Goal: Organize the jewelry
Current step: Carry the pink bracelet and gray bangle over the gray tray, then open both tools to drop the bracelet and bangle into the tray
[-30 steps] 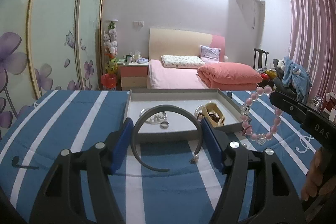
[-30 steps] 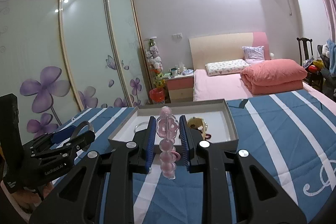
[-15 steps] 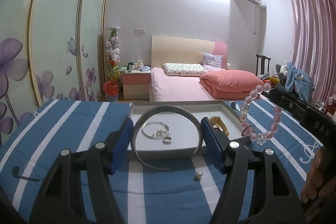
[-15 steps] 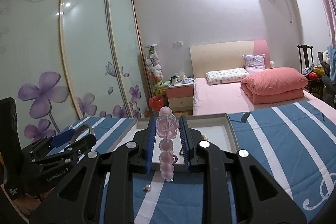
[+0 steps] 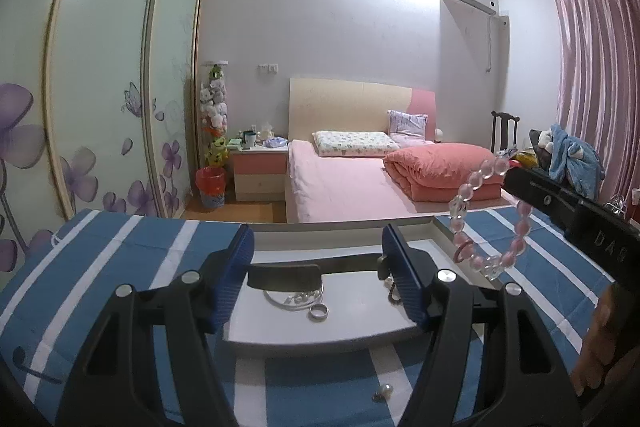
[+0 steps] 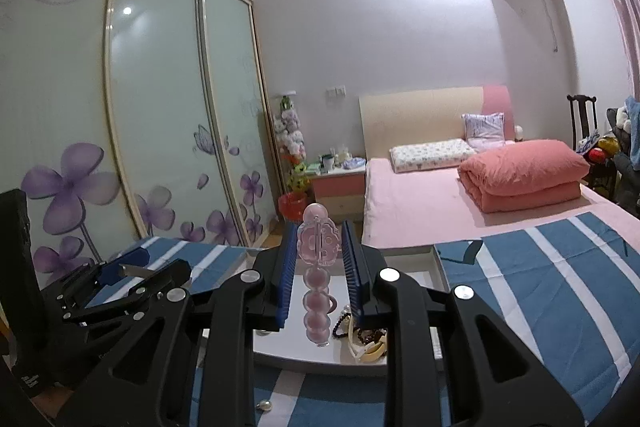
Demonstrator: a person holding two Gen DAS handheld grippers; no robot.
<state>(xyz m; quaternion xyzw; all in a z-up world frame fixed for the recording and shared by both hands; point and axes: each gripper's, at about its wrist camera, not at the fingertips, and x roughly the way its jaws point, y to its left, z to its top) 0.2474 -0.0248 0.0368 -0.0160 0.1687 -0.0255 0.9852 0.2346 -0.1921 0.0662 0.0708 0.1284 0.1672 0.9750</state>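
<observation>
My left gripper [image 5: 318, 267] is shut on a grey headband [image 5: 286, 275], held edge-on over the white box [image 5: 320, 341]. In the box lie a silver bangle [image 5: 294, 297], a ring [image 5: 319, 312] and dark beads [image 5: 394, 293]. My right gripper [image 6: 318, 267] is shut on a pink bead bracelet [image 6: 317, 307], which hangs over the box [image 6: 436, 267]; it also shows in the left wrist view [image 5: 486, 223]. A small pearl earring lies on the blue striped cloth in front of the box [image 5: 382, 394], also in the right wrist view [image 6: 264, 405].
The box sits on a blue and white striped cloth [image 5: 120, 255]. Beaded jewelry and a cream piece [image 6: 370, 343] lie in the box's right part. Behind are a pink bed [image 5: 360, 179], a nightstand [image 5: 260, 169] and sliding wardrobe doors [image 6: 160, 107].
Both grippers have moved forward over the box and tilted up. The headband now shows edge-on instead of as an arc. The pearl earring stays on the cloth, now nearer the frame's bottom.
</observation>
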